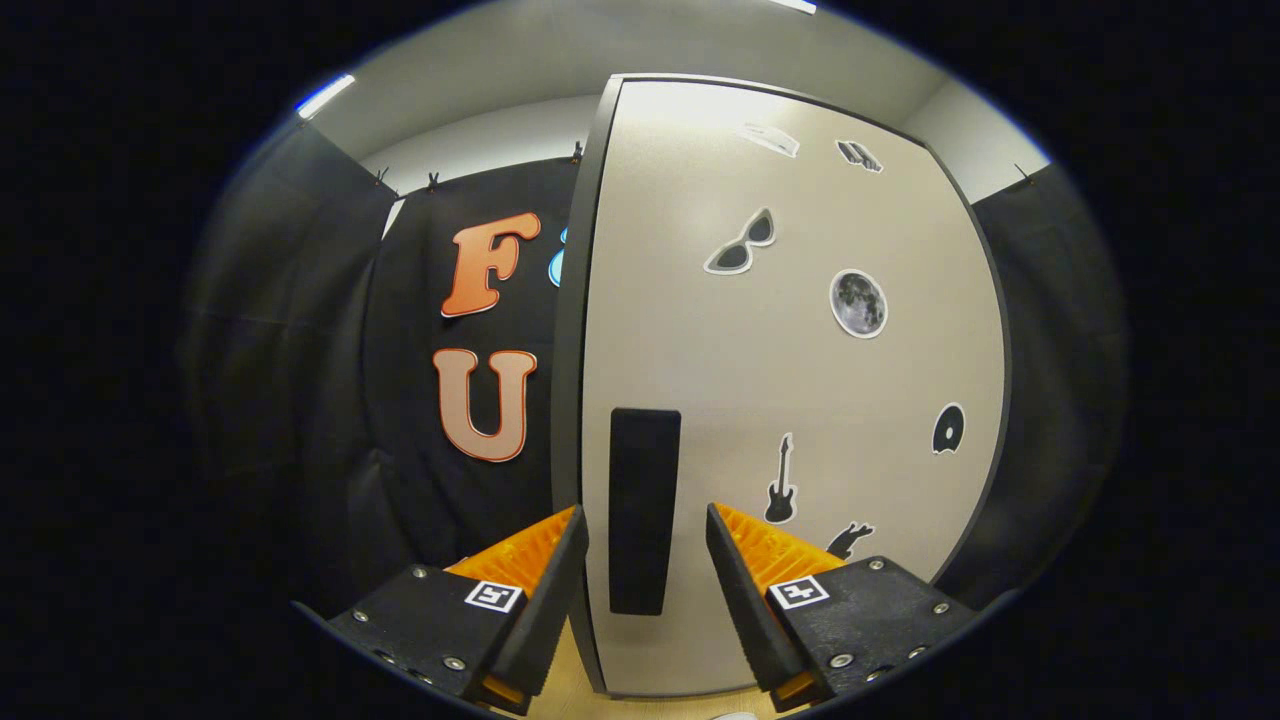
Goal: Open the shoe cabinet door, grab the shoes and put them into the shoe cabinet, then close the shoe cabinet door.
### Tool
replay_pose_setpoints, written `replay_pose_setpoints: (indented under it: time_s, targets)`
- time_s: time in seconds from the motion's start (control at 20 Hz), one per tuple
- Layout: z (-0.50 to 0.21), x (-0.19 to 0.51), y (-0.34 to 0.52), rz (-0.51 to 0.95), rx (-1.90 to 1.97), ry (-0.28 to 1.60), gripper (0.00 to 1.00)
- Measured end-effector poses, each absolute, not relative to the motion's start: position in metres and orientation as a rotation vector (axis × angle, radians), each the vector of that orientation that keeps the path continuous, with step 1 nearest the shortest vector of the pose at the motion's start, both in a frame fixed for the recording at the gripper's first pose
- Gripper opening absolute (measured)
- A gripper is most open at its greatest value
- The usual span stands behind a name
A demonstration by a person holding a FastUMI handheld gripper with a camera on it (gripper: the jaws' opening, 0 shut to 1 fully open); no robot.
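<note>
The handle sits on the cabinet door near its left edge, seemingly between the spread claw fingers.

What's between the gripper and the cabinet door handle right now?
Nothing visible. The open gripper straddles the dark handle on the cabinet door, a finger to either side; neither finger visibly presses it.

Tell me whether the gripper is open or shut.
Open. The gripper has its fingers spread to either side of the black handle on the cabinet door, with gaps showing; neither finger presses on it.
</note>
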State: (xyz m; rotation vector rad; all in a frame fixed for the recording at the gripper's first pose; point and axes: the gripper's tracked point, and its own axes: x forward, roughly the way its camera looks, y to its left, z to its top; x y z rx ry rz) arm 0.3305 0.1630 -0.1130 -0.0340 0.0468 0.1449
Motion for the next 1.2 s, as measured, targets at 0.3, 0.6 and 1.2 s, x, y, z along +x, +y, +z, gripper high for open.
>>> replay_pose_setpoints:
  time_s: [0.3, 0.6, 1.2]
  targets:
    - [-0.131, 0.343, 0.165, 0.144, -0.018, 0.101, 0.55]
    - [-0.132, 0.343, 0.169, 0.129, 0.006, 0.099, 0.36]
    - [-0.131, 0.329, 0.166, 0.180, -0.004, 0.150, 0.24]
